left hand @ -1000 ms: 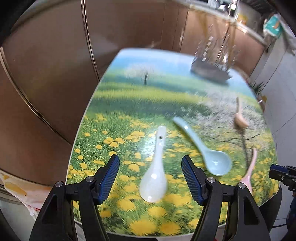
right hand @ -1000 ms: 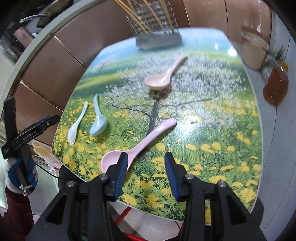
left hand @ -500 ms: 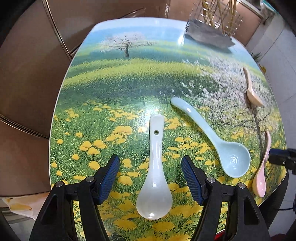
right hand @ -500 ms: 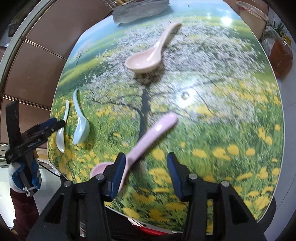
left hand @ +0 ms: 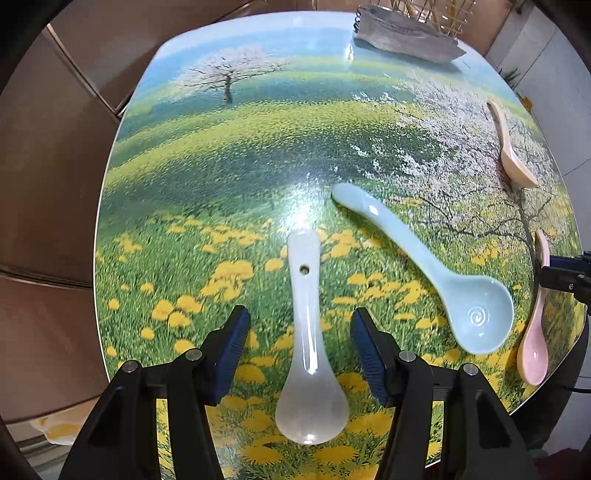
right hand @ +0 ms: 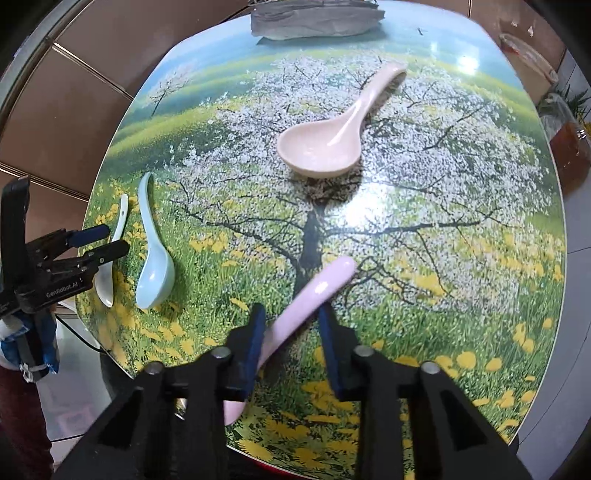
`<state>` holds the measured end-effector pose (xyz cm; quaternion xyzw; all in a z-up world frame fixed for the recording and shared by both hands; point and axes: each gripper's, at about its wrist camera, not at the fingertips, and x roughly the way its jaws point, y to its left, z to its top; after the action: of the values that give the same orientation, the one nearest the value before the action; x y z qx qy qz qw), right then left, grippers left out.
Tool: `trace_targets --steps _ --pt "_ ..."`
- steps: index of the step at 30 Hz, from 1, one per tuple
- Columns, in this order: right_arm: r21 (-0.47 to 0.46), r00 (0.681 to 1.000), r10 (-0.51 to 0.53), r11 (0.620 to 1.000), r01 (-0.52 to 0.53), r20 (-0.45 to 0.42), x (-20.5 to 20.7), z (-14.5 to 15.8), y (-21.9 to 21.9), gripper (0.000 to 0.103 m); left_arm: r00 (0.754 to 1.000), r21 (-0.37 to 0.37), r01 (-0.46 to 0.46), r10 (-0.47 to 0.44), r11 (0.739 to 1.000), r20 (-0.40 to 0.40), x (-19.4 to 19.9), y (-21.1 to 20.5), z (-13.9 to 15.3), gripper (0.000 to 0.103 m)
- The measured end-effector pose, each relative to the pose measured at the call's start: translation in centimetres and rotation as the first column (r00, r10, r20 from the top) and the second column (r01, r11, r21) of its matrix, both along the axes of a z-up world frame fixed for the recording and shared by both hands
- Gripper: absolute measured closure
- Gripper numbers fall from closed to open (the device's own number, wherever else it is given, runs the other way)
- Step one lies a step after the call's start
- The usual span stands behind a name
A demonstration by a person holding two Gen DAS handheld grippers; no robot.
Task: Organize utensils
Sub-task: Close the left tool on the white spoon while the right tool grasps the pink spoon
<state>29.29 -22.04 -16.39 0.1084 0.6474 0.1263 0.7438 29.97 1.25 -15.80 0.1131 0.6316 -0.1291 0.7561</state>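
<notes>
A white spoon (left hand: 308, 332) lies on the flower-print table (left hand: 229, 177), handle pointing away. My left gripper (left hand: 299, 347) is open, its fingers on either side of the spoon's neck. A pale blue spoon (left hand: 436, 273) lies to its right. My right gripper (right hand: 291, 339) is open around the handle of a pink spoon (right hand: 314, 291), whose bowl is hidden under the gripper. A beige spoon (right hand: 332, 136) lies farther back. The pink spoon (left hand: 535, 332) and the beige spoon (left hand: 511, 147) also show in the left wrist view.
A wire utensil rack on a grey base (left hand: 406, 33) stands at the table's far edge; it also shows in the right wrist view (right hand: 317, 18). A jar of amber liquid (right hand: 569, 144) and a container (right hand: 528, 55) stand at the right edge. Brown cabinet panels (left hand: 55, 147) flank the left.
Both grippers have moved forward and down over the table. The left gripper's fingers now straddle the white spoon; the right gripper's fingers now straddle the pink spoon's handle.
</notes>
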Motion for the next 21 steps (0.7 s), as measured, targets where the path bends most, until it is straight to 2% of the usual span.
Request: trace_targets --steps 3,5,9,11,15,17,18,21 --pt "0.053 1.0 -0.012 0.999 0.013 -0.012 0.3 -0.4 -1.0 0.089 1.0 0.007 0.011 -0.011 1.0 -0.024 1.2 -0.5 -0.1 0.048" --pt "0.095 1.0 -0.021 0.995 0.022 -0.013 0.3 -0.7 -1.7 0.092 0.999 0.007 0.019 -0.018 1.0 -0.031 1.6 -0.8 0.0 0.053" --pt "0.142 1.0 -0.019 0.99 0.018 0.006 0.1 -0.9 -2.4 0.093 0.998 0.01 0.027 -0.027 1.0 -0.057 2.5 -1.3 0.1 0.071" --pt "0.153 1.0 -0.014 0.988 0.012 0.01 0.0 -1.0 -2.6 0.093 0.997 0.017 0.027 -0.025 0.999 -0.077 2.8 -1.6 0.0 0.073" --pt "0.181 1.0 -0.004 0.983 0.0 0.018 -0.1 -1.2 -2.9 0.094 0.994 0.032 0.036 -0.033 0.999 -0.109 2.3 -2.6 0.0 0.074" --pt "0.198 1.0 0.008 0.98 -0.012 0.022 -0.4 -1.2 -3.1 0.095 0.993 0.033 0.034 -0.03 0.999 -0.118 1.9 -3.2 0.1 0.08" --pt "0.201 1.0 0.015 0.979 -0.02 0.026 -1.5 -0.9 -3.9 0.095 0.992 0.027 0.031 -0.028 0.999 -0.121 1.2 -3.1 0.1 0.089" --pt "0.212 0.998 0.029 0.977 -0.039 0.048 -1.8 -0.5 -3.4 0.096 0.994 0.03 0.032 -0.029 0.999 -0.105 0.5 -3.3 0.0 0.089"
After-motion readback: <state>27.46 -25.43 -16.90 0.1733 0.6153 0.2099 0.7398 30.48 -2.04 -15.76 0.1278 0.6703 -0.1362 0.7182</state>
